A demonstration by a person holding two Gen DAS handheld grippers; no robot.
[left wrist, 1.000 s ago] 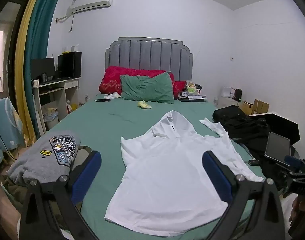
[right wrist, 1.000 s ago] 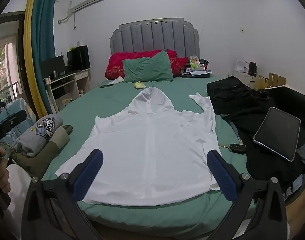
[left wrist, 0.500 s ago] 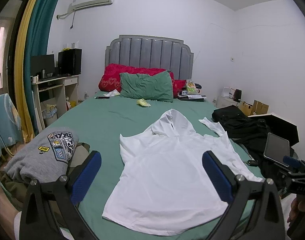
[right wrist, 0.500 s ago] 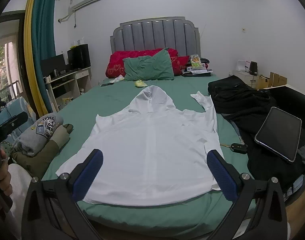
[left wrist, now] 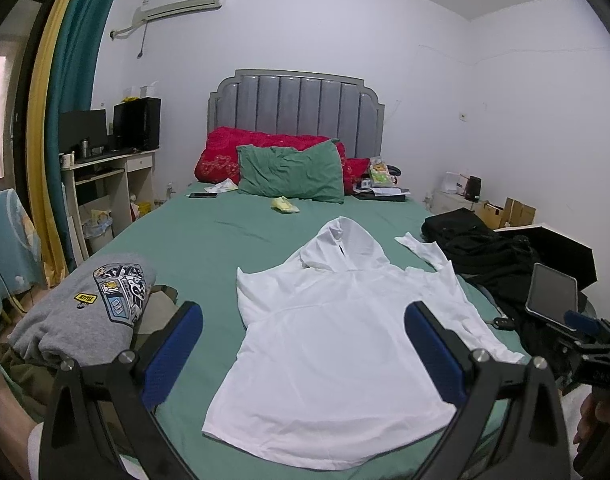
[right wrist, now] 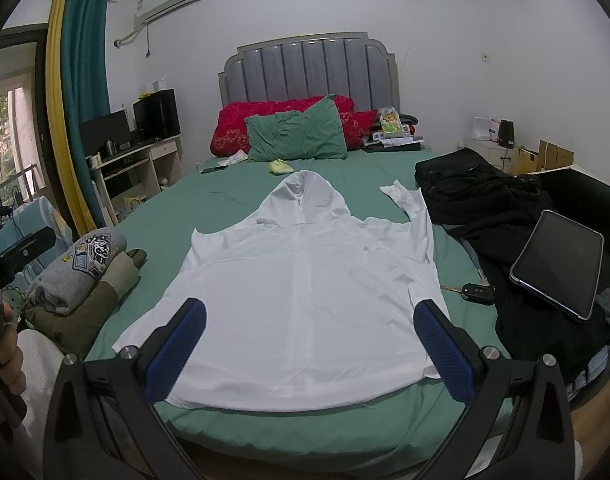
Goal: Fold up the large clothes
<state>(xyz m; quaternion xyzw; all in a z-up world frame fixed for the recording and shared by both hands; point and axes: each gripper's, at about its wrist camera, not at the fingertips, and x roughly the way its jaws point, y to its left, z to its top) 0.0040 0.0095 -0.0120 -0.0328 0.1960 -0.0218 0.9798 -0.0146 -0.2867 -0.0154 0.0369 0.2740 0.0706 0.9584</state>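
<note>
A white hooded top (left wrist: 337, 344) (right wrist: 305, 296) lies spread flat on the green bed (left wrist: 201, 244) (right wrist: 225, 200), hood toward the headboard and hem at the foot edge. One sleeve (right wrist: 413, 208) stretches up the right side; the left sleeve looks tucked in. My left gripper (left wrist: 305, 340) hovers open above the hem, off the left half of the garment, holding nothing. My right gripper (right wrist: 311, 336) is open too, over the hem near the foot of the bed. Neither one touches the cloth.
Folded grey and olive clothes (left wrist: 85, 304) (right wrist: 77, 276) are stacked at the bed's left edge. Black clothing (right wrist: 485, 200), a tablet (right wrist: 557, 264) and a car key (right wrist: 479, 293) crowd the right side. Pillows (right wrist: 297, 132) lie by the headboard; a desk (left wrist: 105, 184) stands left.
Both views have drifted slightly: the hoodie sits a little lower and nearer in frame. The garment itself has not moved, and both grippers stay open.
</note>
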